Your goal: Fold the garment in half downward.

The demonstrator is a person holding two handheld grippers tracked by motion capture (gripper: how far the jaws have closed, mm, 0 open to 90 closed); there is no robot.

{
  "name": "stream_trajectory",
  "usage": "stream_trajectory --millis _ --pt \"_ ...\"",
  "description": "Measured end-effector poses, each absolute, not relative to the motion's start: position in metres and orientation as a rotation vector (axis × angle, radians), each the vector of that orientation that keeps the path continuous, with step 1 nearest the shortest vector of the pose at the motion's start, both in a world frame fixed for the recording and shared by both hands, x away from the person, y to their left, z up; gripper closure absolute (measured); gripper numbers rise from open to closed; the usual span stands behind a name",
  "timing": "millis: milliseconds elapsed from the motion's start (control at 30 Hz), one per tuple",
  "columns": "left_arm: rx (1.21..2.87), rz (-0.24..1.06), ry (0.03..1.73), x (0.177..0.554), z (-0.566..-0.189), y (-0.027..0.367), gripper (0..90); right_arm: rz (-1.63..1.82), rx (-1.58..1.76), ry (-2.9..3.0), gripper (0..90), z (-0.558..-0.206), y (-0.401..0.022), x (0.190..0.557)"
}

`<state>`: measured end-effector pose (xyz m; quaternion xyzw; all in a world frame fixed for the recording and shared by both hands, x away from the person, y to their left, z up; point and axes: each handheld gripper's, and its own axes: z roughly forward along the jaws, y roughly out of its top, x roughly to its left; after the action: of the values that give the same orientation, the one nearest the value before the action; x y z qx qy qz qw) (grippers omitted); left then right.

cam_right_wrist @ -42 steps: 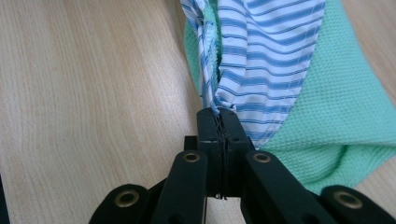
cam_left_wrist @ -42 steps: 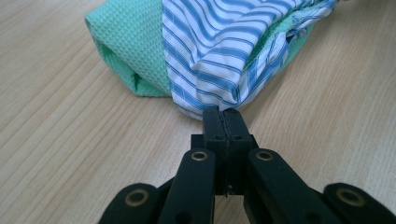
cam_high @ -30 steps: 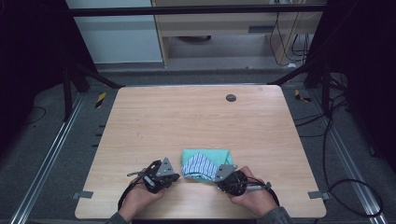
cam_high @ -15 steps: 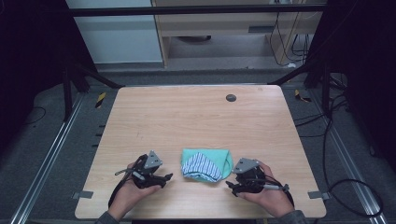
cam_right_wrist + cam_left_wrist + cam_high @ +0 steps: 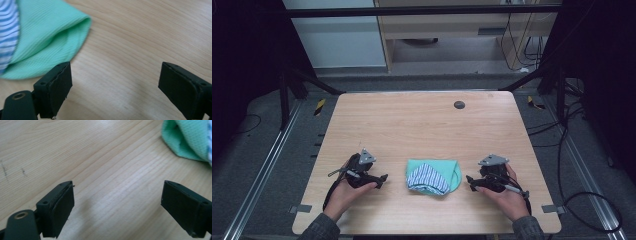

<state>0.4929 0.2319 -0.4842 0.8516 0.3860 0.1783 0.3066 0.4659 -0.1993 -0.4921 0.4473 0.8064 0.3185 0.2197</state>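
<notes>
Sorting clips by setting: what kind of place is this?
Probably a lab recording station, not a home: a bare wooden table inside a dark metal frame, loose cables across the grey floor, and a folded green and striped cloth as the lone prop.

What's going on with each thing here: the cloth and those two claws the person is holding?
Cloth: folded, lying flat on the table, touched by neither claw.
Left claw: open, nothing between its jaws, which have just been opening; beside the cloth.
Right claw: open, empty, jaws just opened; beside the cloth.
</notes>
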Motion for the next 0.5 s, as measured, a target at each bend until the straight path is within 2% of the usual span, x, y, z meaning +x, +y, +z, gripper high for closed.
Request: stream_trajectory --millis 367,500 --pt "2.135 0.501 1.147 0.519 -0.504 0.241 8.0 0.895 1.474 2.037 5.8 -0.512 -0.212 0.493" --pt "2.099 0.515 1.152 0.524 -0.508 0.242 3.9 0.858 1.542 1.978 1.7 -0.512 -0.209 0.5"
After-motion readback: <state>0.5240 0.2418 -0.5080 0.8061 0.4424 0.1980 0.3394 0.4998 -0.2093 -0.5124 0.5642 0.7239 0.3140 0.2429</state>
